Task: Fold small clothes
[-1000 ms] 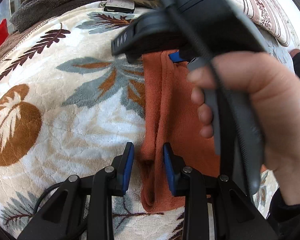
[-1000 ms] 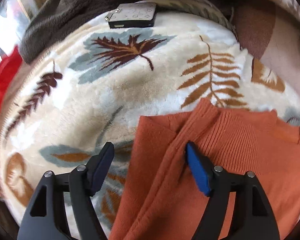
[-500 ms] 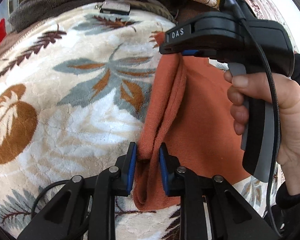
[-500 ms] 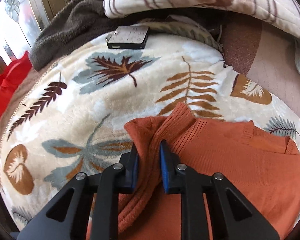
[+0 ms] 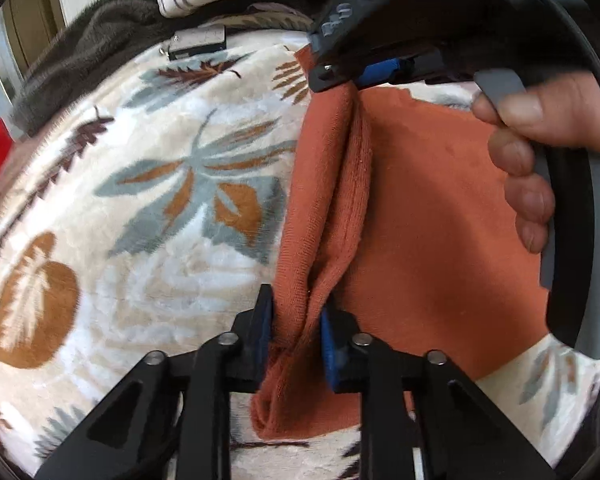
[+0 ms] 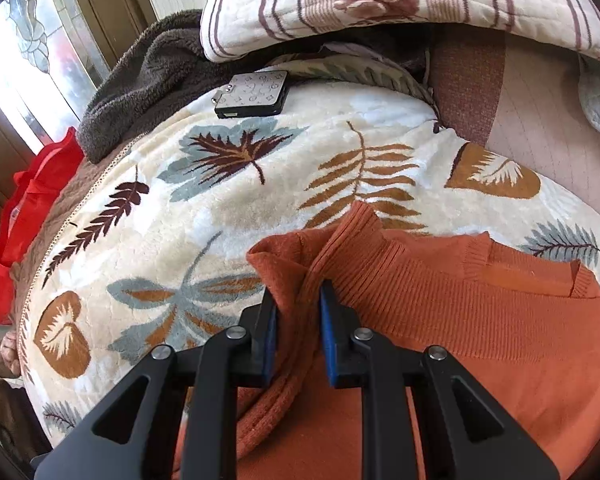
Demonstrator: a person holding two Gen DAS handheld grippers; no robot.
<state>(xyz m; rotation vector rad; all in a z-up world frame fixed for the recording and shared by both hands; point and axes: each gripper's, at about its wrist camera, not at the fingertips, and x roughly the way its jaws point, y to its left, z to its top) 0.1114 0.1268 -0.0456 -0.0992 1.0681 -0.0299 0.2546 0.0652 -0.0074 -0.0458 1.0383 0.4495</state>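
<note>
Both claws clench the same long edge of the orange sweater (image 5: 420,220): the left claw (image 5: 296,340) pinches the near end, the right claw (image 6: 298,320) the far end by the ribbed band, so the side flap can likely fold over the body, which lies flat on the leaf-patterned blanket (image 6: 228,216) beyond each claw

Two wrist cameras, close over the bed
Each looks steeply down past its own fingers; both share the orange sweater (image 5: 428,208) (image 6: 480,320) and leaf-print blanket (image 5: 148,200) (image 6: 236,200)
</note>
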